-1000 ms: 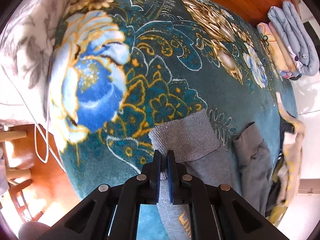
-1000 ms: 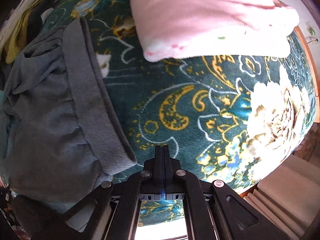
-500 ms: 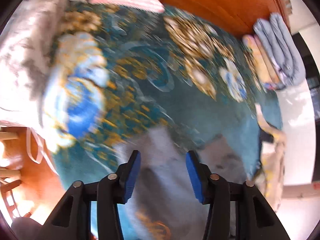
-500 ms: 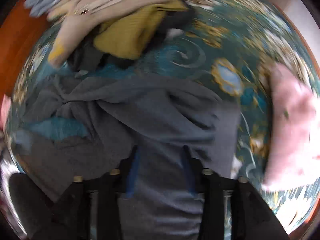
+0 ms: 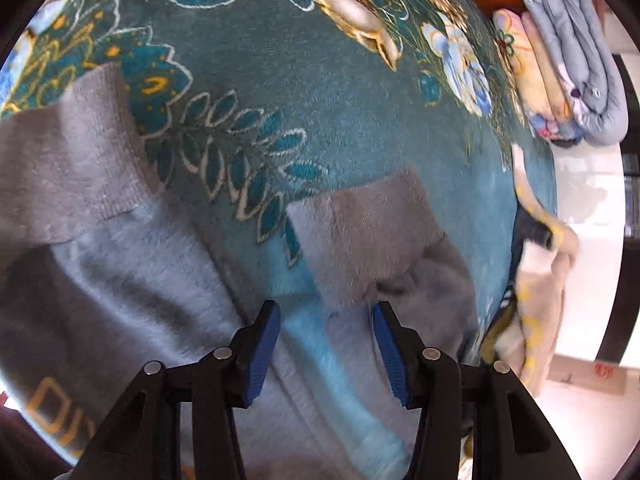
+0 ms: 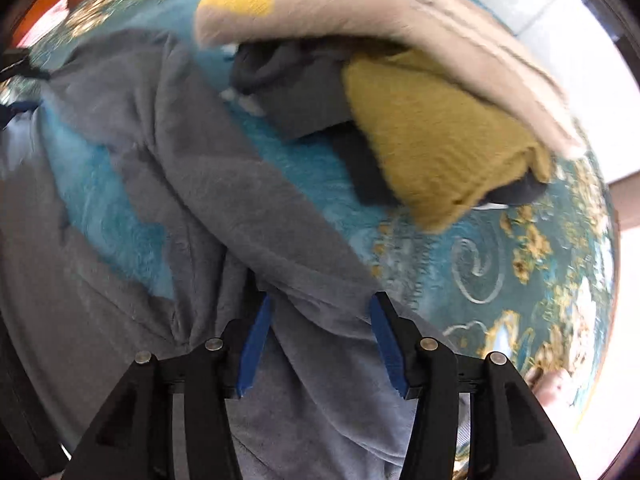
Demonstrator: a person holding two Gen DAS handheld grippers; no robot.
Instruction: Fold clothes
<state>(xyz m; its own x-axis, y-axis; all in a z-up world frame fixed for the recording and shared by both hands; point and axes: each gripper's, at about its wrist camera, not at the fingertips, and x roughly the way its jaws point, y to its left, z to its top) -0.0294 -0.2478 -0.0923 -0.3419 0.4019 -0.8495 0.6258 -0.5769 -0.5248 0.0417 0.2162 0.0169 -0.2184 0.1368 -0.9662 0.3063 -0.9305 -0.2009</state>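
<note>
Folding was judged barely begun: the grey fleece sweater (image 5: 132,280) was spread on the teal flowered bed blanket (image 5: 320,100), sleeves unfolded, with its long axis running from hem to ribbed cuffs (image 5: 372,224). The left gripper (image 5: 326,340) was unclenched above it; the fingers of the right gripper (image 6: 320,340) were opening, straddling a sleeve fold, not pressing.

grey garment (image 5: 120,288): cut off at lower picture edge, gold lettering (image 5: 60,412) unreadable | clothes pile (image 6: 420,100): smeared by blur, items not separable | blanket (image 6: 540,260): far corner pattern blurred
</note>
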